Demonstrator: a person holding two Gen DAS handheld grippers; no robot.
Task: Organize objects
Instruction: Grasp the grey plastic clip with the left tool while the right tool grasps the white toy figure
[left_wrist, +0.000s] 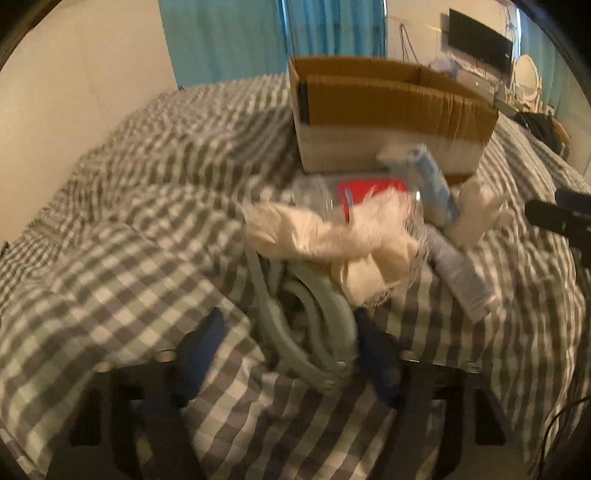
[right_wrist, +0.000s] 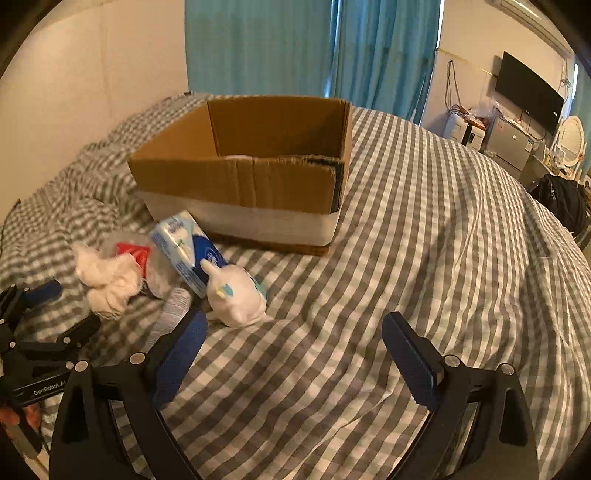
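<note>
Bed with grey-white checked cover (right_wrist: 406, 229); open cardboard box (right_wrist: 251, 170) standing on it. Clutter just in front of box, left of centre: tissue pack (right_wrist: 184, 247), white plush toy (right_wrist: 236, 295), fluffy white cloth (left_wrist: 325, 232), clear bag with red item (right_wrist: 131, 253).

Left gripper (left_wrist: 291, 354): jaws partly apart, straddling grey-green hangers (left_wrist: 314, 325); right pad seems against them, firm grip not confirmable through blur.

Right gripper (right_wrist: 293, 354): jaws wide apart over bare cover, nothing between, beside plush toy.
</note>
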